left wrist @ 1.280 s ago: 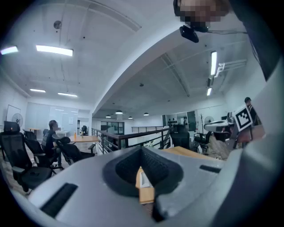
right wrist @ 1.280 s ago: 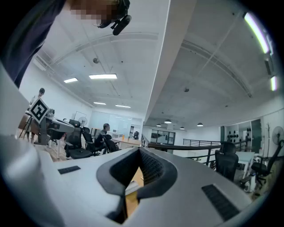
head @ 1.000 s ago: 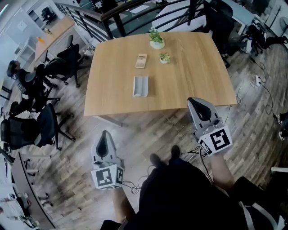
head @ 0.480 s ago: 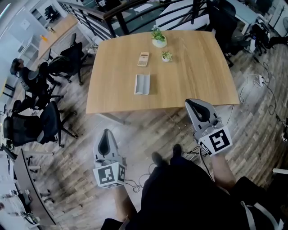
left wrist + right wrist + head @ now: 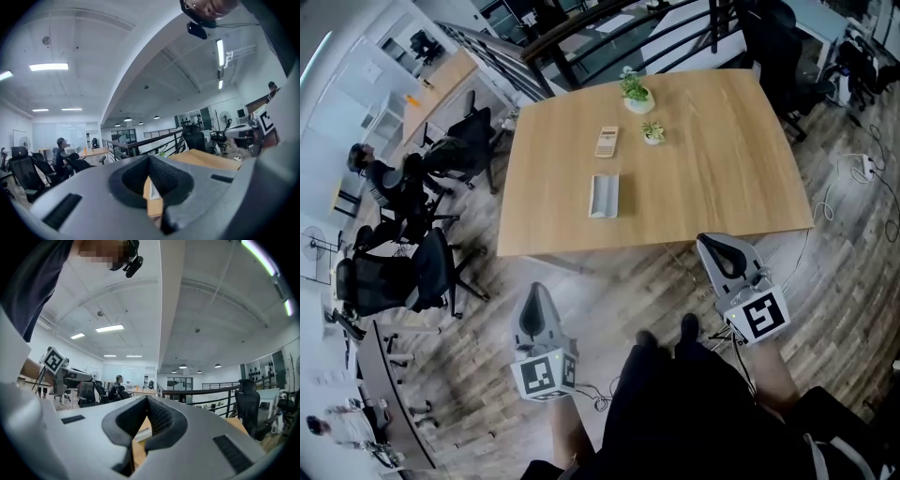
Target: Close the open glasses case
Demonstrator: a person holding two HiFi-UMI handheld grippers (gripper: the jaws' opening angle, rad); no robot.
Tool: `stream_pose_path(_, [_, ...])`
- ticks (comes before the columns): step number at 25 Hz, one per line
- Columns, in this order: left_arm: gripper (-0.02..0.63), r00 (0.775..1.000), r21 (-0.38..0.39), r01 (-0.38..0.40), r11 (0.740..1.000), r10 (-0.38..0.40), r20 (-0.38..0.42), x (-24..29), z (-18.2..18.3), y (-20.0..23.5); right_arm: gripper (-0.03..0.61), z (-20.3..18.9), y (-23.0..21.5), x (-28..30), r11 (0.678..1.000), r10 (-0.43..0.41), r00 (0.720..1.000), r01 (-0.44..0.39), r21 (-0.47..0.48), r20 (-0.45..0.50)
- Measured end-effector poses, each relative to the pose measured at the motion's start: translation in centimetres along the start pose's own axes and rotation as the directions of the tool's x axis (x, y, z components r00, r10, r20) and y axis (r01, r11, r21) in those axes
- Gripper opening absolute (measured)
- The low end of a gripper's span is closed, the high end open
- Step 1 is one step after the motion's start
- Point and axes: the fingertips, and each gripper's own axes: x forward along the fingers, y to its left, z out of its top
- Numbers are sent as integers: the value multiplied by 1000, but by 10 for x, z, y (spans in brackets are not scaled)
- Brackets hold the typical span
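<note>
Two grippers, one in each of my hands, are hanging over the floor (image 5: pixel 609 272) in front of the tabletop (image 5: pixel 722 178), and neither is reaching its edge yet. I am holding the left gripper (image 5: pixel 534 290) closed: in its own view the fingers (image 5: pixel 164 178) are meeting at the tips with nothing between them. The right gripper (image 5: pixel 706 242) is looking the same, closed and empty. I am judging that I am carrying them like this because closing a lid calls for a push, not a grasp, and joined tips are making one firm nose to nudge with.

The case (image 5: pixel 604 195) is lying open near the middle of the tabletop, well apart from both grippers, with its long side running away from me. Which edge is carrying the hinge I cannot tell from here. A calculator (image 5: pixel 607 141) is sitting just beyond it and two small plants (image 5: pixel 635 91) are standing farther back, so nothing is crowding the side I am standing on.

Both grippers are pointing roughly level toward the tabletop, and each gripper view is catching the case through the gap beneath the fingertips, which suggests I am lining up on it. Work on the case itself is not yet starting. I am reckoning the next move is stepping closer and bringing one gripper to the lid.
</note>
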Motion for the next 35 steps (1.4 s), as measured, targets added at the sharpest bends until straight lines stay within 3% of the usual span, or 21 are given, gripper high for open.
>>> stream_pose_path(6, [0, 1000, 38, 8, 999, -8, -18, 20, 5, -14, 14, -17, -13, -4, 998, -18, 999, 15, -63, -41])
stream_pose_path(14, [0, 998, 2, 59, 998, -59, 1, 72, -6, -6, 14, -40, -32, 34, 992, -62, 991, 48, -116, -117])
stream_pose_path(19, [0, 997, -24, 69, 997, -68, 33, 117, -7, 14, 14, -32, -40, 74, 993, -67, 991, 56, -101, -118])
stream_pose_path(23, [0, 996, -66, 84, 994, -83, 27, 156, -13, 36, 14, -34, -55, 120, 986, -125, 979, 104, -131, -162])
stream_pose_path(35, [0, 991, -111, 132, 985, -128, 40, 228, -30, 99, 14, -22, -37, 243, 987, -109, 983, 90, -131, -146])
